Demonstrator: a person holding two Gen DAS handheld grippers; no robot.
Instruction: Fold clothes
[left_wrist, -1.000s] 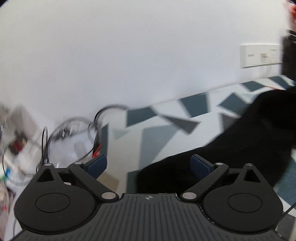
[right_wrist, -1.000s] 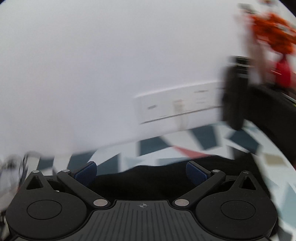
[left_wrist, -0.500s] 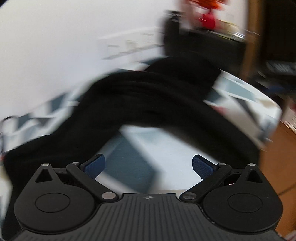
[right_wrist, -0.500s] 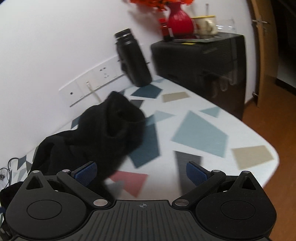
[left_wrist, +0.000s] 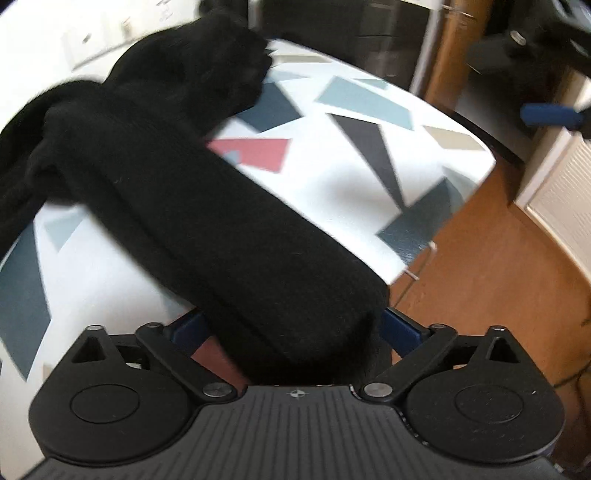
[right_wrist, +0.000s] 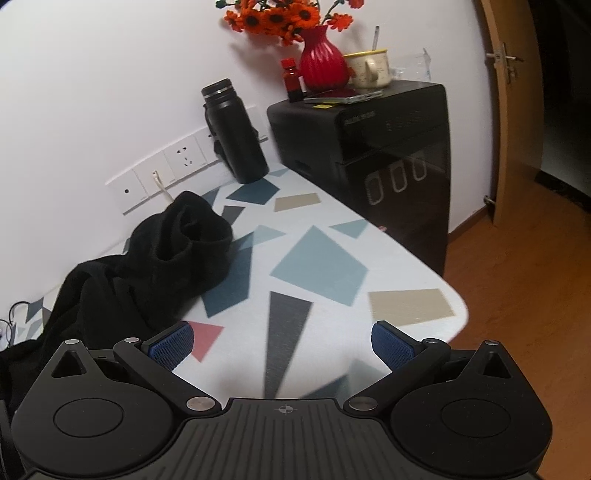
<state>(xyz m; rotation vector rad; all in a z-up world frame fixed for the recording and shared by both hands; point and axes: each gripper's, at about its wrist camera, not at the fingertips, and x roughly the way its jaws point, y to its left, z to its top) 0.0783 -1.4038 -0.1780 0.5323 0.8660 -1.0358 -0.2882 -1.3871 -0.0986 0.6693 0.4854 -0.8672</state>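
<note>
A: Where is the black garment (left_wrist: 207, 206)?
B: Bunched on the patterned table (left_wrist: 332, 192); one long section runs between the left hand-held gripper's (left_wrist: 295, 328) closing jaws, pads not visibly pressing it.
A: And the right hand-held gripper (right_wrist: 282, 345)?
B: Spread wide, nothing between.
A: Any legible writing?
B: The black cabinet's (right_wrist: 388, 147) lettering is too small to read

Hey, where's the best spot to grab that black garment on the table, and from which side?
Probably the flat end of the black garment that reaches the table's near edge: it lies smooth, unlike the bunched heap by the wall. Come from the near edge; the left hand-held gripper already straddles that end, jaws closing.
</note>
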